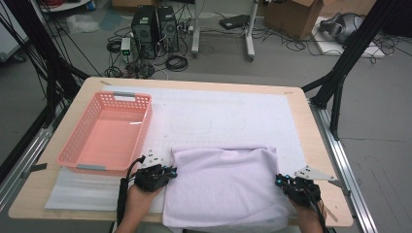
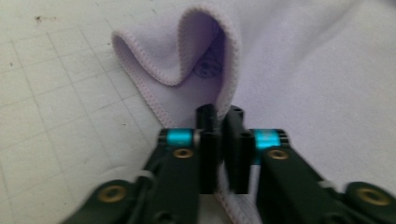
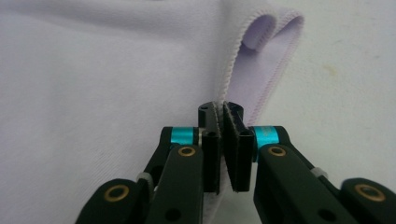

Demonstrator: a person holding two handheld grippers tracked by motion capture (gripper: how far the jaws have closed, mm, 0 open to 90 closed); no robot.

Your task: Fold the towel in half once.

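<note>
At the near edge of the table (image 1: 311, 126), a lilac cloth (image 1: 223, 187) lies spread on the white gridded mat (image 1: 218, 116), its front hem hanging just over the table's edge. Its far edge is doubled over into a soft fold. At the cloth's left side the left gripper (image 1: 171, 171) has its jaws pressed together on the stitched hem; in the left gripper view (image 2: 223, 122) the hem runs up between the black pads and curls into a loop beyond them. At the cloth's right side the right gripper (image 1: 280, 180) pinches the hem the same way, and the right gripper view (image 3: 221, 114) shows the stitched edge caught between the pads with a folded lip of fabric rising past them. A hand holds each gripper from the bottom of the high view. To the left, just beyond the left gripper, sits a pink plastic basket (image 1: 73, 145), with its near corner close to the cloth. Past the table, computer towers (image 1: 155, 30) and cables stand on the grey floor.
</note>
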